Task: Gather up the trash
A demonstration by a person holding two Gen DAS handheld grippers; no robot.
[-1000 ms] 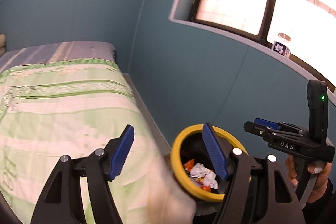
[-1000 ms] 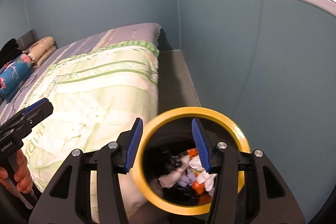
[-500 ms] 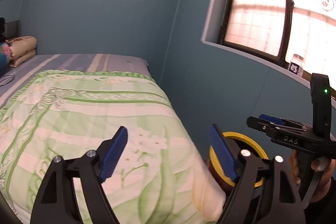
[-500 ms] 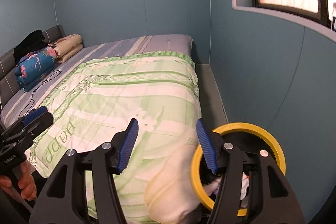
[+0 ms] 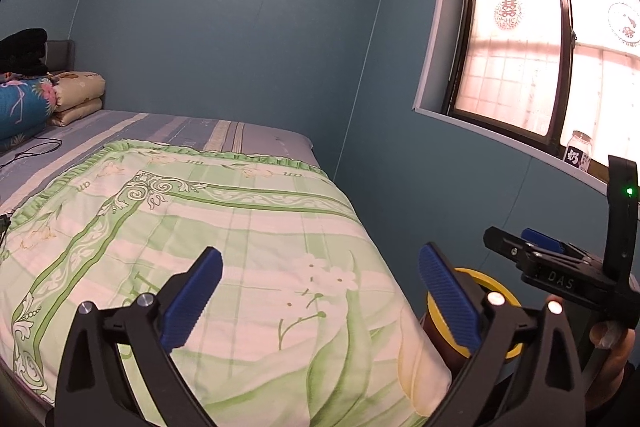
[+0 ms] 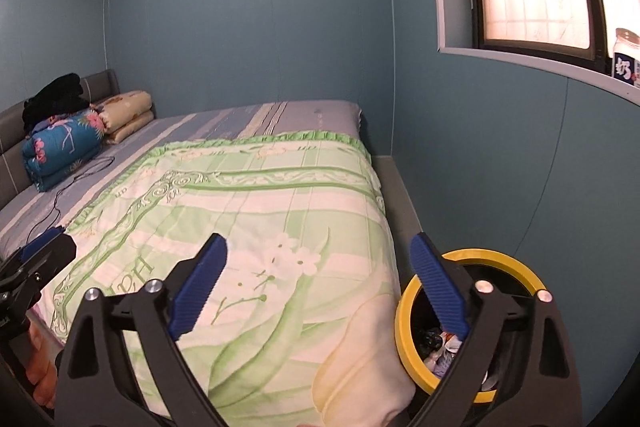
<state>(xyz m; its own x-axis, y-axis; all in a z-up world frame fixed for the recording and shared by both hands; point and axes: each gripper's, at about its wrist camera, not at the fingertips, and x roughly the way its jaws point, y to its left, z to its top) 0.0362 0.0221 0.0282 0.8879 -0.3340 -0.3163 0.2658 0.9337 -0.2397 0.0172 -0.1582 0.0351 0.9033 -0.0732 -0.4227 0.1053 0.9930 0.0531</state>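
A dark trash bin with a yellow rim (image 6: 496,259) stands on the floor beside the bed's near corner; crumpled trash (image 6: 440,347) lies inside it. In the left wrist view the bin's yellow rim (image 5: 476,277) peeks out behind my right-hand finger. My left gripper (image 5: 320,291) hangs over the green floral blanket (image 5: 240,227), its jaws opening wide with nothing between them. My right gripper (image 6: 318,279) also has its jaws opening, empty, with the bin just behind its right finger. The right gripper's body (image 5: 560,267) shows at the right, held by a hand (image 5: 612,347).
A bed (image 6: 240,123) with a grey striped sheet fills the room's left. Folded quilts (image 6: 68,143), dark clothes (image 6: 56,99) and a black cable (image 6: 60,191) lie near the headboard. A jar (image 6: 626,59) stands on the window sill. Blue walls close in on the right.
Both grippers pulled back from over the bin and tilted up toward the bed and wall. Both sets of jaws spread wider. The bin slid to the lower right of each view.
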